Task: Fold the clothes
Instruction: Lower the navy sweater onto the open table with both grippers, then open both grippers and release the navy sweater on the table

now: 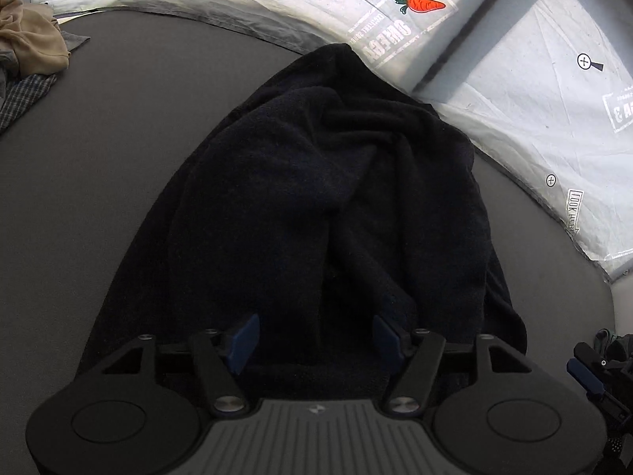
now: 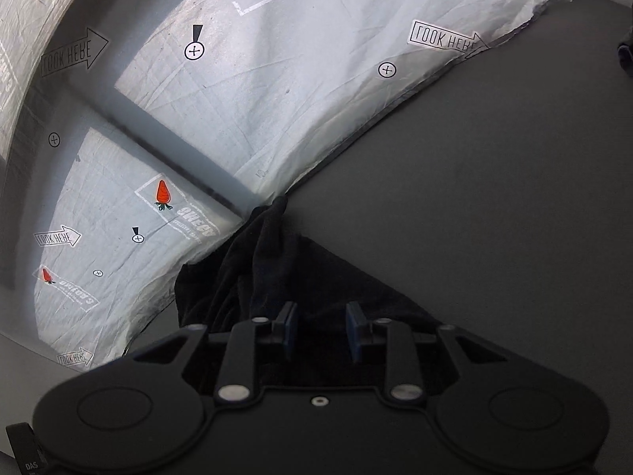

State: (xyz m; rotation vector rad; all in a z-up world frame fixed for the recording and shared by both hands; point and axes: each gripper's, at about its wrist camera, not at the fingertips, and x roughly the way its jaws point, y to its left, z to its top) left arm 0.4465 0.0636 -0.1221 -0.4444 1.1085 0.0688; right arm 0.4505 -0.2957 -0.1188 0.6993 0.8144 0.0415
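A black garment [image 1: 328, 206] lies rumpled on the dark grey table [image 1: 118, 158], running from my left gripper toward the table's far edge. My left gripper [image 1: 316, 340] is open just above its near end, with blue pads [image 1: 245, 336] wide apart and nothing between them. In the right wrist view the same black garment [image 2: 269, 277] lies under and ahead of my right gripper [image 2: 321, 330], which is open over the cloth with nothing held. The right gripper also shows at the right edge of the left wrist view [image 1: 593, 376].
A pile of other clothes, beige [image 1: 31, 39] and plaid [image 1: 19, 95], lies at the table's far left. A white printed sheet with carrot pictures [image 1: 423, 4] and "LOOK HERE" arrows [image 2: 443, 39] covers the floor beyond the table's edge [image 2: 356, 138].
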